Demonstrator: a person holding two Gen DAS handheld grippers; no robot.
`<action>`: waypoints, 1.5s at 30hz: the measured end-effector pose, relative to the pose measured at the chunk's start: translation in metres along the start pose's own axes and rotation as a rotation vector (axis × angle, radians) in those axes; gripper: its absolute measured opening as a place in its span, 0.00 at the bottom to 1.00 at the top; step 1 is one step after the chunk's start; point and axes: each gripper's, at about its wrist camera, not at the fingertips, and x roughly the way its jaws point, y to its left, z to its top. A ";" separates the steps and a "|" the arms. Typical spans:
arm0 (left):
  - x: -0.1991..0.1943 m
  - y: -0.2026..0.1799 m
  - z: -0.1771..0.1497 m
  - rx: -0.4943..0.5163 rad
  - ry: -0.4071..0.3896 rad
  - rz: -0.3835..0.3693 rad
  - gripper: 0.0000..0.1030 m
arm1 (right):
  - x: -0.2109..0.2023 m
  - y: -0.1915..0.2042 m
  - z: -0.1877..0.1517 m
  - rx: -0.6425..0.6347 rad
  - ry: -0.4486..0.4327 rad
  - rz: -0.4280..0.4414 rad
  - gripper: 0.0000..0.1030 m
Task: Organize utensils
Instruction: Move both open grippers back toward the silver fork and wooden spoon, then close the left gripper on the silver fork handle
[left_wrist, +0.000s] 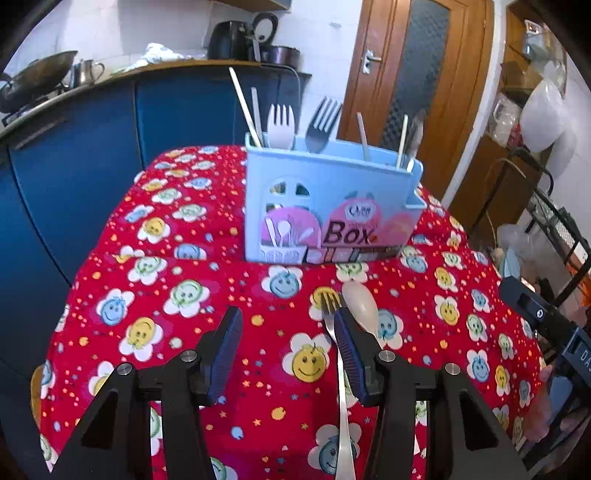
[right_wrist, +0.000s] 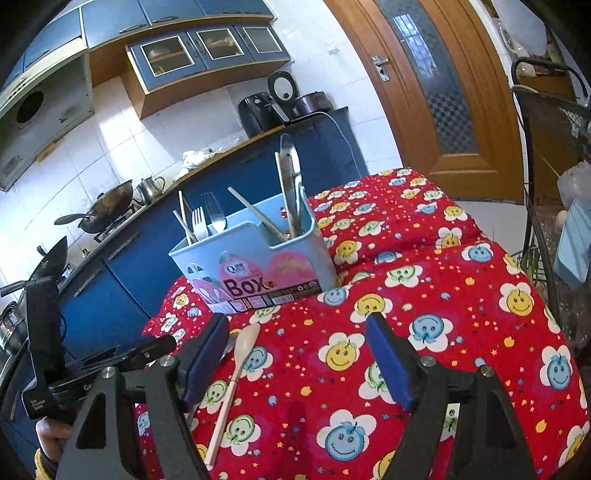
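A light blue utensil box (left_wrist: 328, 206) (right_wrist: 255, 258) stands at the back of the red smiley tablecloth (left_wrist: 184, 295) (right_wrist: 443, 295), holding forks, chopsticks and a metal spatula. In front of it a metal fork (left_wrist: 331, 314) and a cream spoon (left_wrist: 360, 306) (right_wrist: 243, 354) lie side by side on the cloth. My left gripper (left_wrist: 286, 317) hangs open just above them, with the fork lying along the inside of its right finger and the spoon outside it. My right gripper (right_wrist: 295, 325) is open, and the spoon lies under it close to its left finger.
A blue kitchen counter (left_wrist: 92, 122) with a wok (right_wrist: 107, 206), a kettle and an air fryer (right_wrist: 258, 110) runs behind the table. A wooden door (left_wrist: 417, 74) and a black wire rack (right_wrist: 546, 147) stand to the right. A hand (right_wrist: 51, 439) holds the left gripper.
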 end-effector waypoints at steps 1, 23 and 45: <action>0.002 -0.001 -0.001 0.002 0.009 -0.004 0.51 | 0.000 -0.001 -0.001 0.003 0.004 -0.001 0.76; 0.035 -0.031 -0.020 0.124 0.171 -0.022 0.34 | 0.005 -0.016 -0.009 0.036 0.028 -0.009 0.76; 0.042 -0.032 -0.015 0.130 0.183 -0.051 0.04 | 0.001 -0.022 -0.011 0.053 0.024 0.004 0.76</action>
